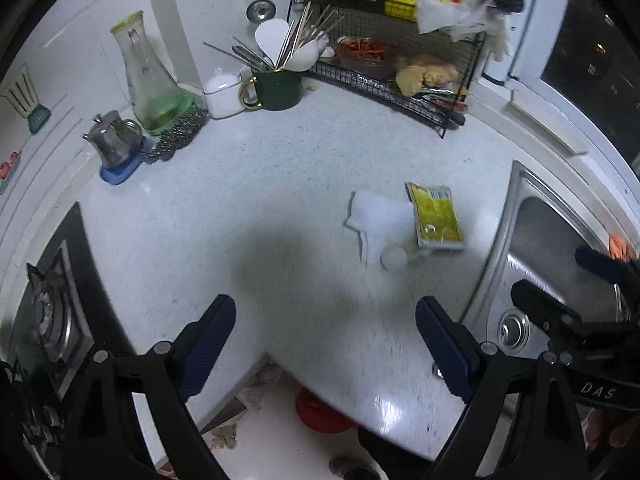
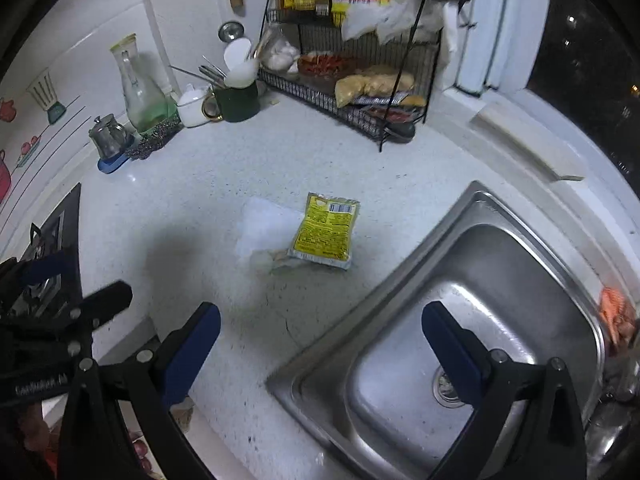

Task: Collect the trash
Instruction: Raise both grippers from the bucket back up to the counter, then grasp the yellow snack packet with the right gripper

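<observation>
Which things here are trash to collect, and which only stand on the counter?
Trash:
- flat yellow plastic packet
- crumpled white paper sheet
- small whitish scraps

Standing about:
- dark green mug of utensils
- clear glass carafe
- black wire rack
- steel sink

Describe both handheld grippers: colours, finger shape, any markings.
Left gripper and right gripper match: black angular frames with silver rivets and long, flat, ribbed dark-blue finger pads. White lettering marks each body, partly legible. No cables or sleeves visible.

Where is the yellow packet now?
The yellow packet lies flat on the white counter, mid-frame in both views, between the sink and a white tissue, which it partly overlaps.
</observation>
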`<act>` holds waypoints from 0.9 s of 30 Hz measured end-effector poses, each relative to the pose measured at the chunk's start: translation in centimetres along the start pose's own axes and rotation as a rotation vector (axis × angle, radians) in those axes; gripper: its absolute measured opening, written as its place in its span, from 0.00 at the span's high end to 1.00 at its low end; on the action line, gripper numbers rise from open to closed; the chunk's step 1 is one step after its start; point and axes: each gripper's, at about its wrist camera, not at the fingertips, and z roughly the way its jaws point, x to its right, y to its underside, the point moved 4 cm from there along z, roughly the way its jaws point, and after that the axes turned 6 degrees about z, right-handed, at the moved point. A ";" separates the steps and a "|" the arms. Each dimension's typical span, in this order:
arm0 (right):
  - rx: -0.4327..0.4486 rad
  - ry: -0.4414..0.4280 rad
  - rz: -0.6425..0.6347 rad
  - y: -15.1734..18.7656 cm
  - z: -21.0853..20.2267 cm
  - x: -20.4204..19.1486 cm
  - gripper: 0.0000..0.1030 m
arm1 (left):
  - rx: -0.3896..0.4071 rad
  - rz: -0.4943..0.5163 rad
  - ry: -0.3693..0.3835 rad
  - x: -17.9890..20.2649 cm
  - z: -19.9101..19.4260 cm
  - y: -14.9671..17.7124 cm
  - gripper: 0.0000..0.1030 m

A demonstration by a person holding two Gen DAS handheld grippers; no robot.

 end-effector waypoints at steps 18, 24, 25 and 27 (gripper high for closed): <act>-0.186 -0.048 -0.020 -5.1 12.0 1.8 0.02 | -0.169 -0.019 0.005 0.5 11.6 -5.4 0.12; -0.251 -0.060 -0.021 -5.1 15.1 2.0 0.02 | -0.212 -0.007 -0.006 0.7 14.6 -6.0 0.12; -0.260 -0.059 -0.017 -5.1 15.5 2.0 0.02 | -0.217 -0.004 -0.010 0.7 14.9 -6.1 0.12; -0.283 -0.062 -0.003 -4.9 16.0 2.1 0.02 | -0.224 -0.001 -0.013 0.7 15.3 -6.2 0.12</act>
